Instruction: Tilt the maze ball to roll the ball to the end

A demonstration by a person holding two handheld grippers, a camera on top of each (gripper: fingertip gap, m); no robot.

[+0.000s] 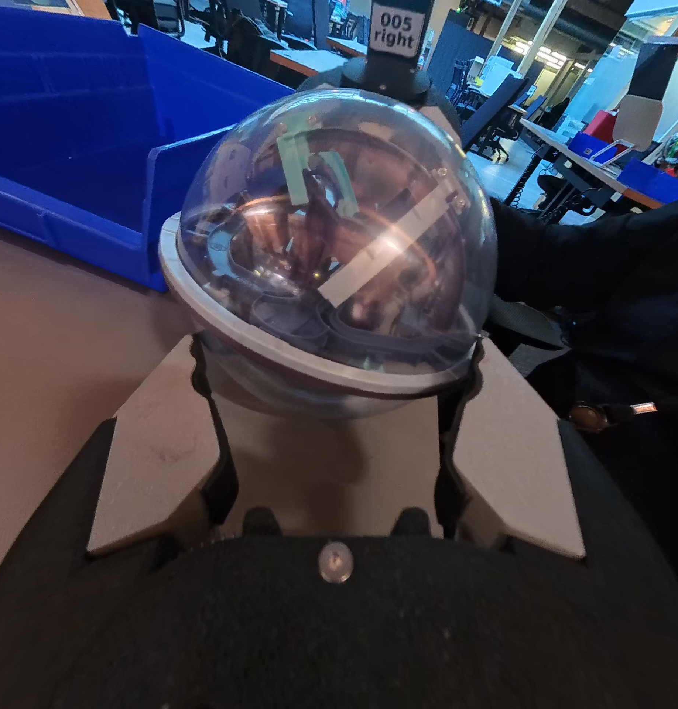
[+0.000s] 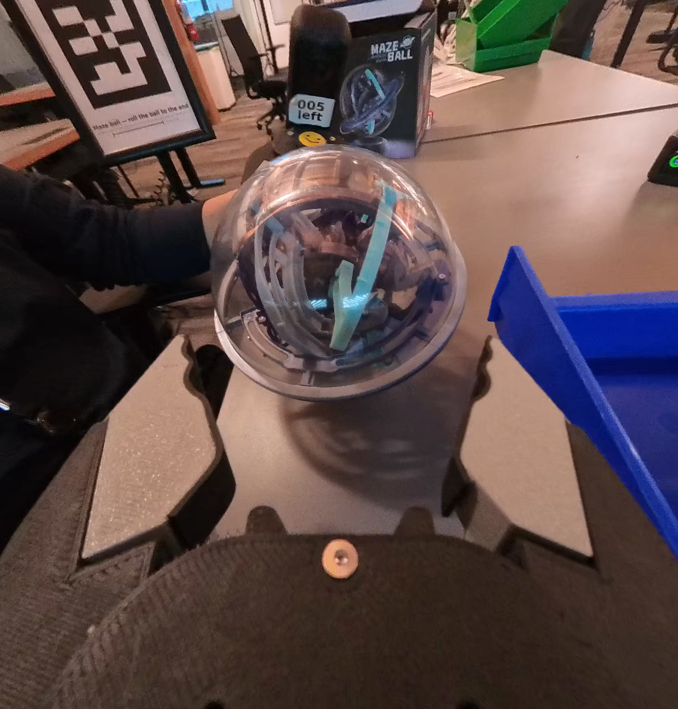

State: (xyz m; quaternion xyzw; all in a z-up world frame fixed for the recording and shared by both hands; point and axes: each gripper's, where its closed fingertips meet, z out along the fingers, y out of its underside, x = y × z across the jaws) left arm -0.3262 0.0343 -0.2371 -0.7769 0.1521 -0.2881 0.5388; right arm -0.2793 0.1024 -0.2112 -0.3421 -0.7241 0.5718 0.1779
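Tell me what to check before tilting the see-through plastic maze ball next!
1. Left gripper pads pressing the clear plastic maze ball: ok, its ring meets both fingertips.
2. Right gripper gripping it too: not ok, gaps show beside both fingertips.
3. Where the small ball sits on the track: cannot tell, too blurred.
4. Blue plastic bin apart from the maze ball: ok.

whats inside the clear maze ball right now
Inside the maze ball are curved grey tracks, a teal strip and dark ring paths. The small rolling ball cannot be picked out; glare, blur and overlapping tracks cover much of the interior.
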